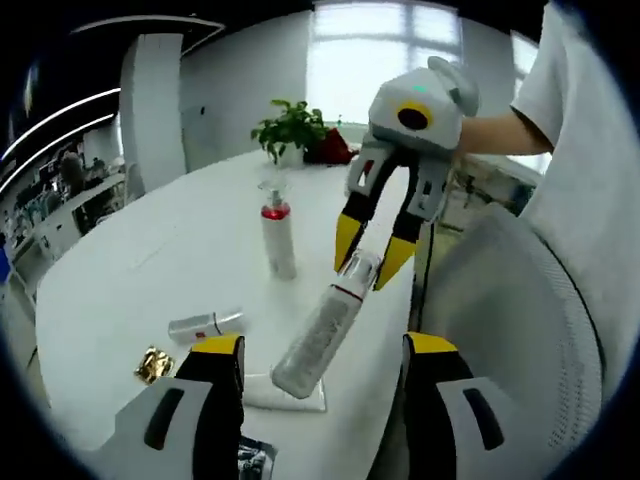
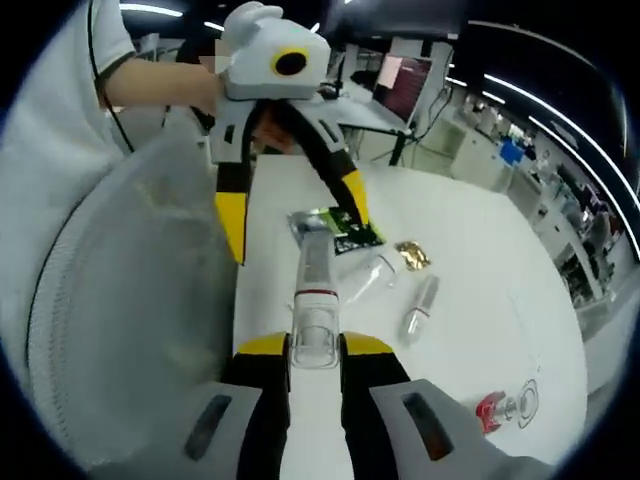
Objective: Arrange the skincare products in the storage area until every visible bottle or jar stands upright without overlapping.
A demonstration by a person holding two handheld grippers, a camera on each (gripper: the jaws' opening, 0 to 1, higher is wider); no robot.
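Aslant, bottle (image 1: 322, 335) cap-end in right gripper (image 1: 368, 262).

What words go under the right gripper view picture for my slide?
Right gripper shut on a clear tube above the white table, open left gripper across from it.

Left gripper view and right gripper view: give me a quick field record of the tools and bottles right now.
right tool: shut on the cap end of the long frosted bottle, which is tilted, base near the table
left tool: open, jaws either side of that bottle's base
pump bottle: upright, red collar
small clear bottle: lying on its side
gold wrapper: flat on the white table
potted plant: far edge
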